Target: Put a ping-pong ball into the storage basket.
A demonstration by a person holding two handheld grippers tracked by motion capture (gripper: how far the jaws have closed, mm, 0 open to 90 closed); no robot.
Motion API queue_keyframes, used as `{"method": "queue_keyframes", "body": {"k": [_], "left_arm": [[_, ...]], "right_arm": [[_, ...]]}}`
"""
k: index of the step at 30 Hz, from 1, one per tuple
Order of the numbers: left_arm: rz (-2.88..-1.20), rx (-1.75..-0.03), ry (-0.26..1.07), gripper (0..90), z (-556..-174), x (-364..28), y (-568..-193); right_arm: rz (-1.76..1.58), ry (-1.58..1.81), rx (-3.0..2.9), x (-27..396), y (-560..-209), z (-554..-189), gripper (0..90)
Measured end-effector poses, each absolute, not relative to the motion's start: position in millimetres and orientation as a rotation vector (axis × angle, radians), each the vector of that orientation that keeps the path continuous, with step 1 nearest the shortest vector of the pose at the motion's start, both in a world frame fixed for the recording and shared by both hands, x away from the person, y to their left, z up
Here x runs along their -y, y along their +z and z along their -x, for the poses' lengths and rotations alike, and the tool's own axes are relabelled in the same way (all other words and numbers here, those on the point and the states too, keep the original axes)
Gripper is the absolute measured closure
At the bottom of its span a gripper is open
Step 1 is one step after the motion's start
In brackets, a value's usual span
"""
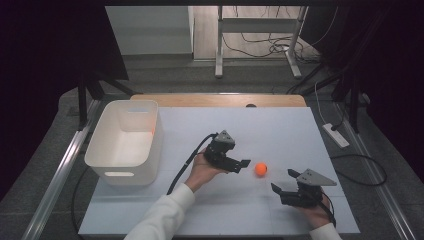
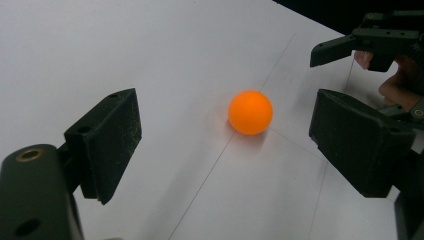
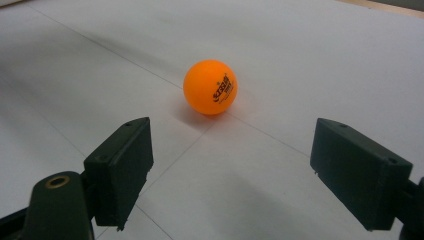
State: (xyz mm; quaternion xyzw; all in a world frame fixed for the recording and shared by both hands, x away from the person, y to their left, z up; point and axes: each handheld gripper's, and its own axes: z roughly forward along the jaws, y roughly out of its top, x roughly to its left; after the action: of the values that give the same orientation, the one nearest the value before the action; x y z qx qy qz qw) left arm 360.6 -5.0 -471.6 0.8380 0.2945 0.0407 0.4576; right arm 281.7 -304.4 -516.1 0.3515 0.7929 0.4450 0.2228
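Ball sitting loose on the white sheet, between your two grippers, touching neither. You're holding the left gripper just beside it, tips pointing at the ball, jaws released and spread wide; in the left gripper view the ball is lying ahead of the pads, a bit right of centre, not between them. You're holding the right gripper near the ball on the other side, jaws also released and wide apart; in the right gripper view the ball is sitting ahead of the gap with black print facing the camera. Neither gripper is grasping anything. White bin is standing well apart from the ball, at the sheet's left edge, with an orange glow on its inner right wall; can't tell what's causing it
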Motion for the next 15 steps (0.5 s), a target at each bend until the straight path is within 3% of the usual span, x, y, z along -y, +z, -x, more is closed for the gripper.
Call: {"method": "queue_keyframes", "body": {"k": [15], "left_arm": [[-2.108,-0.684,0.077,14.2,-363,31,-478]], "right_arm": [[-0.970,1.238,-2.184,305,-515,-282,17.3]]}}
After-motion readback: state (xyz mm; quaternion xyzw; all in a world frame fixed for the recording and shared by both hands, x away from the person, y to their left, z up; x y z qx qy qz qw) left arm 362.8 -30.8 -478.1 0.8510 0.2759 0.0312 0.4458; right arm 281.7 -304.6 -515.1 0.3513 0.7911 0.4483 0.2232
